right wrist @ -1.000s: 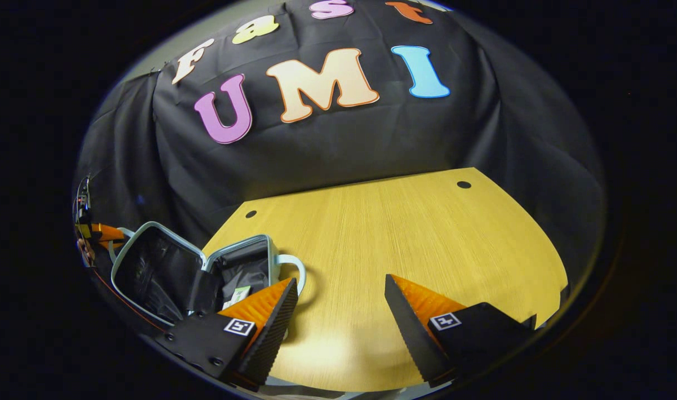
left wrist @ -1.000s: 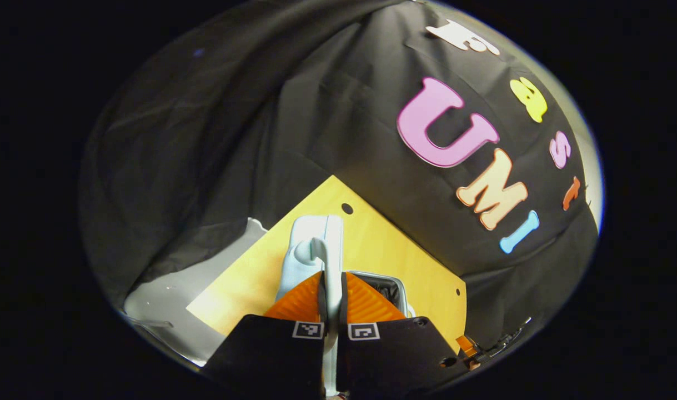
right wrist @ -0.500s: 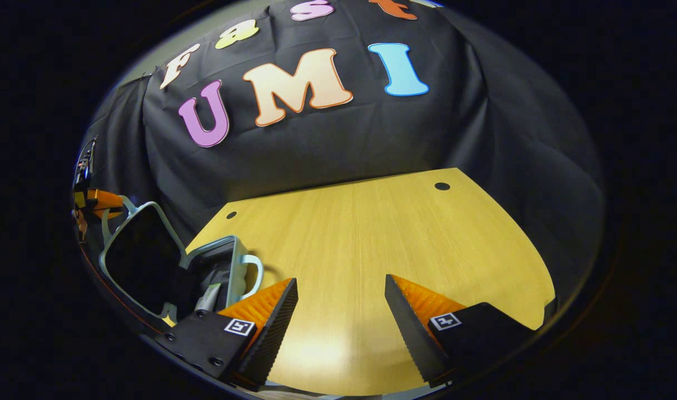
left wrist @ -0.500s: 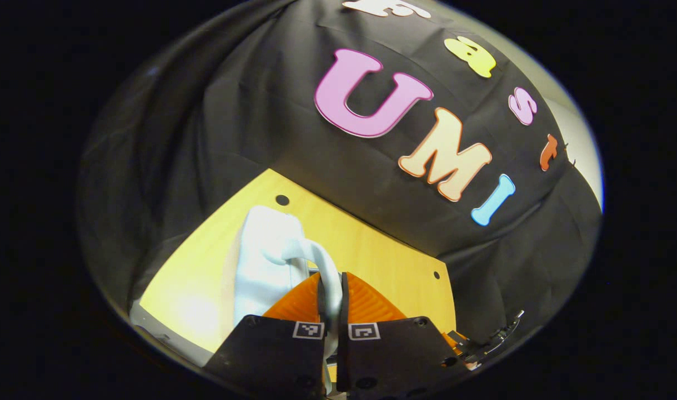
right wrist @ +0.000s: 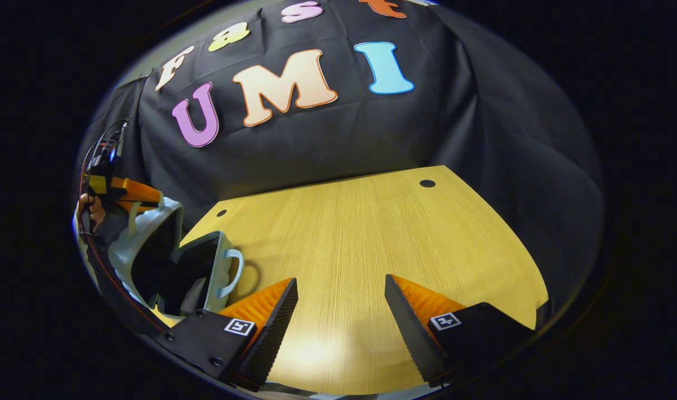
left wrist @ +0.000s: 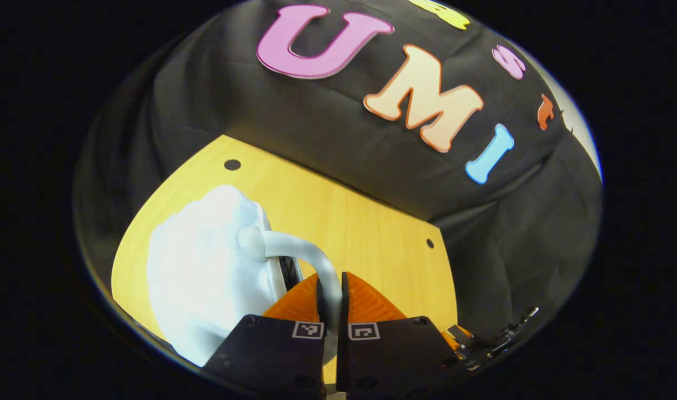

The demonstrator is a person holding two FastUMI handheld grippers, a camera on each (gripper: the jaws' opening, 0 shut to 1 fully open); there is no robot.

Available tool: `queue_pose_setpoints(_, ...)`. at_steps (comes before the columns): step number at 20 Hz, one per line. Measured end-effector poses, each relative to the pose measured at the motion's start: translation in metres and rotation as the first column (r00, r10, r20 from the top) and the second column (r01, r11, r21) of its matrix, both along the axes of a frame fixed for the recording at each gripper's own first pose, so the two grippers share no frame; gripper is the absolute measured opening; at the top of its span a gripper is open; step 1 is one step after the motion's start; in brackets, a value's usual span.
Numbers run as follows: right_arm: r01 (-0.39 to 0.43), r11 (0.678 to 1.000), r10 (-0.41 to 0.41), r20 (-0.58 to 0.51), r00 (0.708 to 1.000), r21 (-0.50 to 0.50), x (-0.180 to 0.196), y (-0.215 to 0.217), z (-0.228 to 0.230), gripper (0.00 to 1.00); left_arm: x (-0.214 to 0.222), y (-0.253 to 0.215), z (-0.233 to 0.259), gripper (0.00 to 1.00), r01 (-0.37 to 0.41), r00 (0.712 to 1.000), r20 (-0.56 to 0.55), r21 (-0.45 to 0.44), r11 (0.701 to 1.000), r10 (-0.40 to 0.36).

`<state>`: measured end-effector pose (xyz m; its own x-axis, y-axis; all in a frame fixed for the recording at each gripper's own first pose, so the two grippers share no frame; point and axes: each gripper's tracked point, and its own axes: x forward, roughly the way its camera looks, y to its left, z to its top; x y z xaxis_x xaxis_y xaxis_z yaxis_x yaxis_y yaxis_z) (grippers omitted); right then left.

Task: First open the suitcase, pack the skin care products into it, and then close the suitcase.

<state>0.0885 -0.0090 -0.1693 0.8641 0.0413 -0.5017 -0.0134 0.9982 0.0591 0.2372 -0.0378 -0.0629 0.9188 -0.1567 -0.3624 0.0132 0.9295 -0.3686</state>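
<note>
The small pale-blue suitcase (right wrist: 149, 250) stands at the table's left in the right gripper view, its lid tilted up and partly over the base. The inside is dark, so I cannot make out its contents. My left gripper (left wrist: 330, 283) is shut on the lid's thin curved handle (left wrist: 302, 253), with the lid's pale outer shell (left wrist: 205, 278) just left of it. The left gripper (right wrist: 128, 195) also appears at the lid's top edge, held by a hand. My right gripper (right wrist: 341, 283) hovers open over bare table, right of the suitcase, holding nothing.
The yellow wooden table (right wrist: 371, 233) has small round holes near its back corners (right wrist: 427, 183). Black cloth walls close it in behind and at both sides. The base's own handle (right wrist: 232, 272) sticks out toward my right gripper.
The lid has swung up from lying wide open and now tilts over the base, carried by my left gripper on its handle. My right gripper has stayed open, almost still.
</note>
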Motion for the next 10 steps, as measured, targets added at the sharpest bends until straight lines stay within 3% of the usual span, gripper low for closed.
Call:
queue_pose_setpoints(6, 0.004, 1.0, -0.005, 0.031, 1.0, 0.025, -0.007, -0.008, 0.002, 0.98, 0.04, -0.037, -0.076, 0.02, 0.01, 0.987, -0.163, 0.118, 0.993, 0.009)
queue_pose_setpoints(10, 0.021, 1.0, -0.022, 0.044, 0.999, 0.02, -0.012, -0.028, 0.005, 0.98, 0.058, -0.043, -0.116, 0.02, -0.004, 0.971, -0.237, 0.147, 0.989, 0.039)
